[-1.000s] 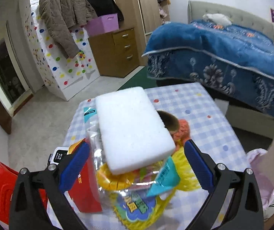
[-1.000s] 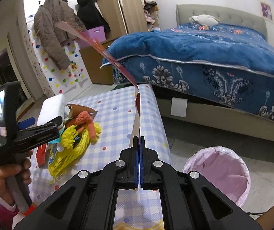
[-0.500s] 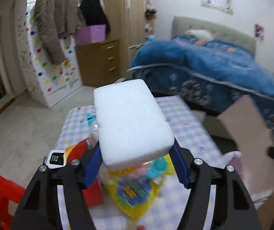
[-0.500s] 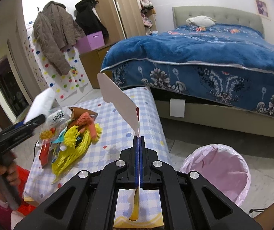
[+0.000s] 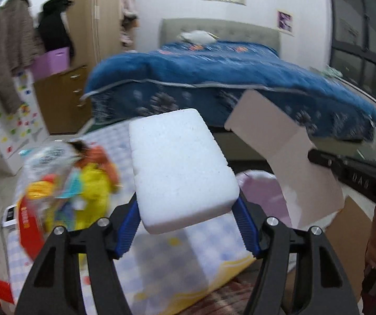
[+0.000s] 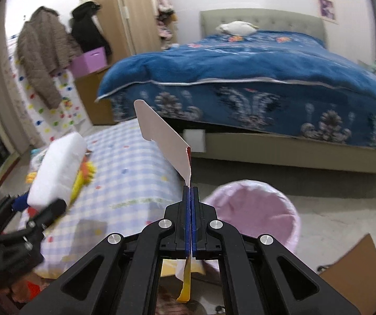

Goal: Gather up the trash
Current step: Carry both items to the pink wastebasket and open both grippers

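Trash-wise, left gripper (image 5: 186, 225) is clamped on a white foam block (image 5: 180, 165) mid-frame, right gripper (image 6: 190, 210) pinching flattened cardboard (image 6: 164, 139) beside the pink-lined bin (image 6: 256, 210).

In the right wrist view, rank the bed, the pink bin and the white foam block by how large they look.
1. Bed
2. Pink bin
3. White foam block

The block sits nearer the camera than the bed, so true sizes differ more.
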